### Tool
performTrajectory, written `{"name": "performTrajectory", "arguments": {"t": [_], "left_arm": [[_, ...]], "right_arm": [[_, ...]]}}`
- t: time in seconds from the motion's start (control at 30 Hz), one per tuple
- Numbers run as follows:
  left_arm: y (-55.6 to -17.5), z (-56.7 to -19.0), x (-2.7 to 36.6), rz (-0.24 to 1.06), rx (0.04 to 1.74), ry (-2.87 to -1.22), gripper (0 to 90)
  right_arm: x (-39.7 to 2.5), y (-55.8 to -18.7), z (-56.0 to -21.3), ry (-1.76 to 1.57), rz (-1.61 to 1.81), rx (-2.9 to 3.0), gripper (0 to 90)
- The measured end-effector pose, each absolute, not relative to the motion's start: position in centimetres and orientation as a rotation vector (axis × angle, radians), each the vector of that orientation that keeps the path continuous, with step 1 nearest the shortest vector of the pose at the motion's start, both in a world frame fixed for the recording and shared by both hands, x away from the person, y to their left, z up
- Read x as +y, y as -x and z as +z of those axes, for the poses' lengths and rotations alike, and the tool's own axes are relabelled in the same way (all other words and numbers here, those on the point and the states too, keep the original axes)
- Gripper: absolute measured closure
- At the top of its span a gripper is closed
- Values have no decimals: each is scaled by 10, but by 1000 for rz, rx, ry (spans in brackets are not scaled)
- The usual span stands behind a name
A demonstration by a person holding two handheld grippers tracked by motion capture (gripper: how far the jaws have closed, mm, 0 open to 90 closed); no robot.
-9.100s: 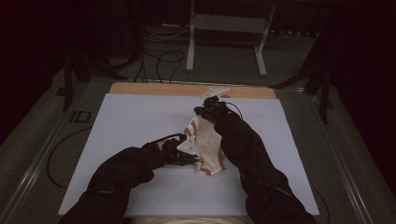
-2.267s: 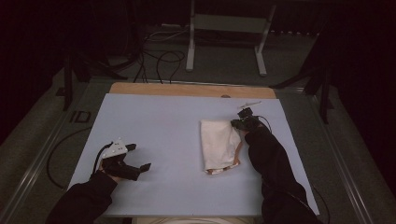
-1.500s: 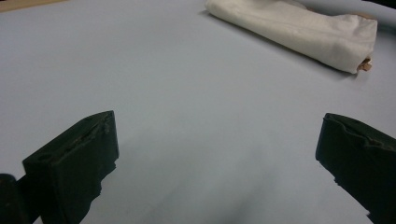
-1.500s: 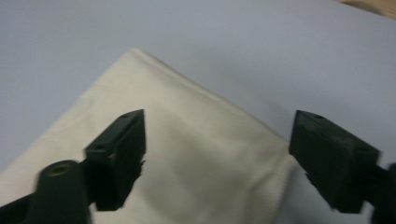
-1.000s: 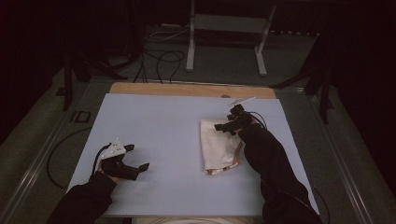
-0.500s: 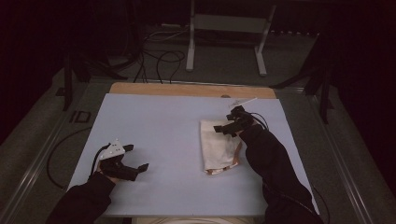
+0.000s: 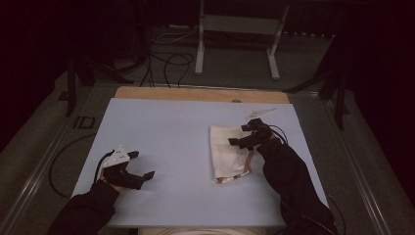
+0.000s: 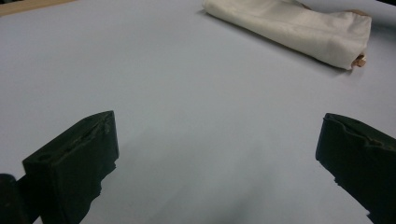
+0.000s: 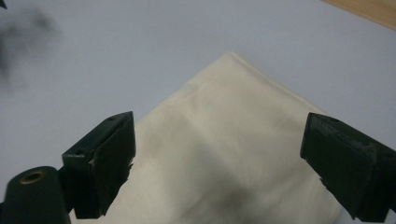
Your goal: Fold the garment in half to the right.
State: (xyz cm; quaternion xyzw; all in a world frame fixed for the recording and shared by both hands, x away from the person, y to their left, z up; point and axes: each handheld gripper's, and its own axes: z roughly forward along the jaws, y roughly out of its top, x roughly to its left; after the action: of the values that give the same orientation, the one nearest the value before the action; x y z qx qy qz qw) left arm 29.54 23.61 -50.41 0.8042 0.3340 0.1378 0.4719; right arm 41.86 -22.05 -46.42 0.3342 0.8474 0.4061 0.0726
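A folded cream cloth (image 7: 226, 151) lies right of the middle of the pale blue mat (image 7: 176, 142), with a tan edge showing at its near end. My right gripper (image 7: 241, 134) hovers open over the cloth's far right part; in the right gripper view the cloth (image 9: 224, 154) lies just under the gripper (image 9: 219, 168) with its jaws wide apart. My left gripper (image 7: 142, 164) rests open at the mat's near left, far from the cloth. In the left gripper view its gripper (image 8: 219, 168) is spread over bare mat, and the cloth (image 8: 299, 28) lies far off.
A wooden strip (image 7: 200, 94) borders the mat's far edge. Beyond it on the floor are cables (image 7: 166, 54) and a metal stand (image 7: 235, 29). Metal rails (image 7: 44, 166) run along the table's sides. Bare mat lies between the two grippers.
The right gripper has moved left from beside the cloth's right edge to above the cloth. The left gripper has stayed at the near left of the mat.
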Motion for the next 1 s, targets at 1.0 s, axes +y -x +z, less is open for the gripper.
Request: {"name": "performTrajectory", "arguments": {"t": [1.0], "left_arm": [[-294, -502, 241, 332, 827, -1968, 2]], "right_arm": [[-271, -349, -486, -1029, 1288, 2452, 101]]}}
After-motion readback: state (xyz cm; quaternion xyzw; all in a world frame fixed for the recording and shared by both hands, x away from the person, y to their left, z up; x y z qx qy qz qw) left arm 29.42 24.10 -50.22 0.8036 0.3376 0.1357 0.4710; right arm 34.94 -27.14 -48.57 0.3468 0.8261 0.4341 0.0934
